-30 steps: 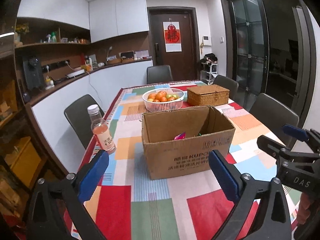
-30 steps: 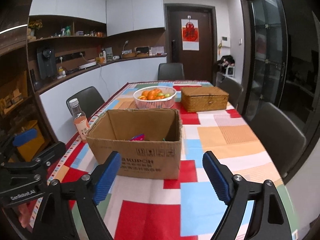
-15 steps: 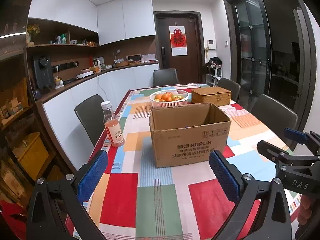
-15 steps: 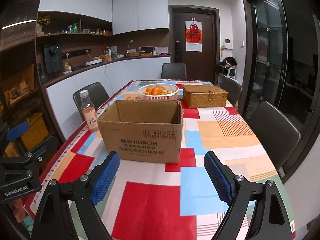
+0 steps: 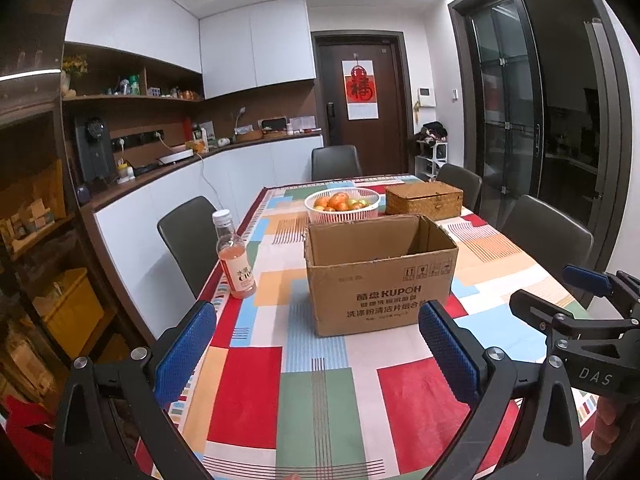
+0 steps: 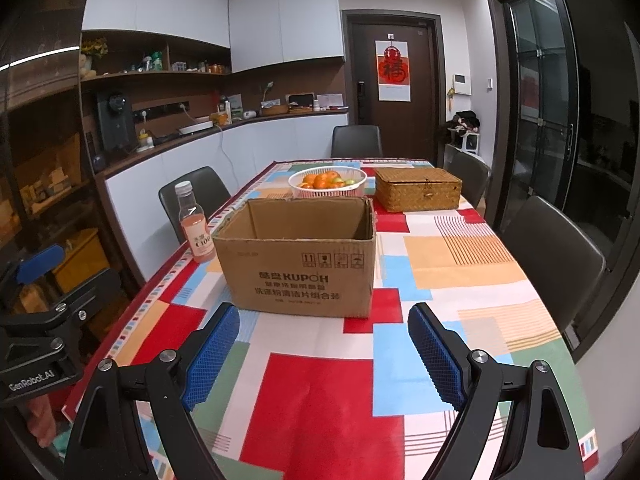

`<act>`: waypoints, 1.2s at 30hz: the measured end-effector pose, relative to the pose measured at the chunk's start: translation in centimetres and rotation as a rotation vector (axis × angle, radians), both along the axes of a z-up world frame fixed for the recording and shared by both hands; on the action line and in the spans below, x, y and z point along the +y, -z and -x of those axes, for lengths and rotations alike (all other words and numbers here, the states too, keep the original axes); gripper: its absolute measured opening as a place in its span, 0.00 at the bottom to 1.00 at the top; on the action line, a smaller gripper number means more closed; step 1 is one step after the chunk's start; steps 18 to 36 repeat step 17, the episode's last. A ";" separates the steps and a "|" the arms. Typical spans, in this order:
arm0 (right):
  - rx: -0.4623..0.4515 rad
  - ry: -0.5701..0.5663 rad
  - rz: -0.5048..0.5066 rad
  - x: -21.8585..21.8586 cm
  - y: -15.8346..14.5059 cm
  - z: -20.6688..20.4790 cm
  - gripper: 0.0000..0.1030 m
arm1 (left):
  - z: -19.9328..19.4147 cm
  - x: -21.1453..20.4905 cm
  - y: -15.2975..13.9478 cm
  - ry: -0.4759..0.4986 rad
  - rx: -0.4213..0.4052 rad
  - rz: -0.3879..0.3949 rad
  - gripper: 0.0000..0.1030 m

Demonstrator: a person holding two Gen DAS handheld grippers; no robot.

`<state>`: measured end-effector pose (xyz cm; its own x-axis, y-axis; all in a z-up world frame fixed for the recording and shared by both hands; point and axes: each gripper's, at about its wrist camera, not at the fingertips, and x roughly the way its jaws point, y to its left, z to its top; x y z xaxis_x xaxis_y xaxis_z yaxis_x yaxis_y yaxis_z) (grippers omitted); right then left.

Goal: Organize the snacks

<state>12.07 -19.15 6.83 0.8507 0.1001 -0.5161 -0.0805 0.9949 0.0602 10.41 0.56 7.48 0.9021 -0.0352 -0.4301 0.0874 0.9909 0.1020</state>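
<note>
Both grippers had their blue fingers wide apart with nothing between them: the left gripper (image 5: pixel 316 354) and the right gripper (image 6: pixel 326 354) hung over the bright patchwork tablecloth (image 6: pixel 320 396). From left to right stood a pink drink bottle (image 6: pixel 194 226), an open brown cardboard box (image 6: pixel 298 256), a white basket of oranges (image 6: pixel 328 184) and a shut woven wicker box (image 6: pixel 418 188).

The left gripper (image 5: pixel 316 350) hangs low at the near end with blue pads spread wide, nothing between them. Just beside it on the right, the right gripper (image 6: pixel 324 350) is equally wide apart and empty.
</note>
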 end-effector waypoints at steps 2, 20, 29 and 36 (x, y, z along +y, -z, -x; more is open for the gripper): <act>-0.005 0.000 0.002 0.0 -0.1 0.1 0.85 | 0.1 0.1 -0.1 -0.002 -0.006 -0.001 1.00; -0.016 0.003 0.015 0.2 0.0 0.3 0.85 | 0.2 0.3 -0.4 -0.008 -0.007 -0.002 1.00; -0.016 0.003 0.015 0.2 0.0 0.3 0.85 | 0.2 0.3 -0.4 -0.008 -0.007 -0.002 1.00; -0.016 0.003 0.015 0.2 0.0 0.3 0.85 | 0.2 0.3 -0.4 -0.008 -0.007 -0.002 1.00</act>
